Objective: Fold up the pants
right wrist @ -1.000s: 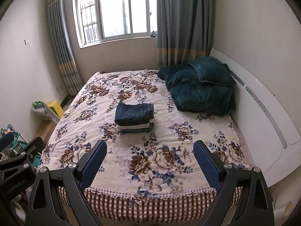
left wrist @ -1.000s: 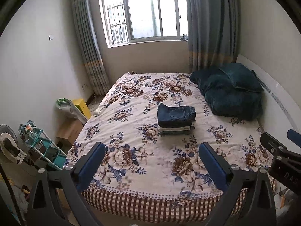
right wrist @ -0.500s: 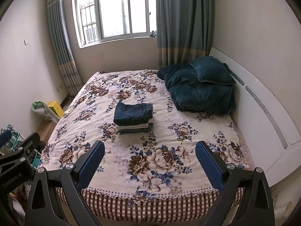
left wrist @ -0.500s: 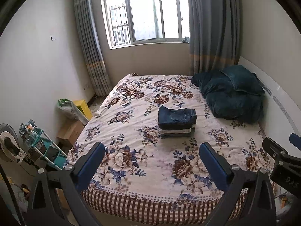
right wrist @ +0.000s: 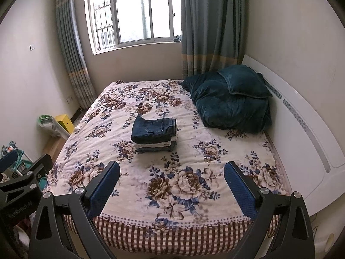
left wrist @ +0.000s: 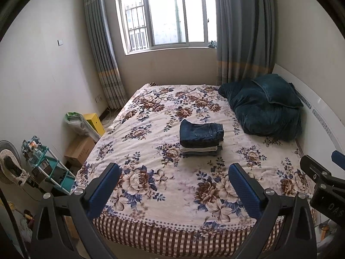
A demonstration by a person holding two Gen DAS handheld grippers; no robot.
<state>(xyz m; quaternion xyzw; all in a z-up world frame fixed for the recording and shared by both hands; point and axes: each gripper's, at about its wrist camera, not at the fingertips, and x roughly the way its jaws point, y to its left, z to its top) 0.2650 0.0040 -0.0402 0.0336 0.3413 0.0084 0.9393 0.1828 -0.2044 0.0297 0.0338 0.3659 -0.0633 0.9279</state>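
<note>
A stack of folded pants [left wrist: 201,138] [right wrist: 154,135] rests in the middle of the floral bed [left wrist: 151,151] [right wrist: 194,151]. Dark blue jeans lie on top, with a pale pair and another dark pair beneath. My left gripper [left wrist: 172,172] hangs open over the bed's foot end, well short of the stack, with nothing between its blue pads. My right gripper [right wrist: 171,170] is also open and empty, held at the same distance. Each gripper shows at the edge of the other's view.
A dark teal quilt and pillow [left wrist: 265,108] [right wrist: 232,99] lie at the head by the white headboard [right wrist: 301,129]. Left of the bed stand a yellow box [left wrist: 93,122], a cardboard box [left wrist: 78,149], a teal rack [left wrist: 47,168] and a fan [left wrist: 8,166]. A curtained window [left wrist: 170,15] fills the far wall.
Both grippers have drawn back and risen slightly from the bed, so the stack looks a little farther off. Both stay open and the pants have not moved.
</note>
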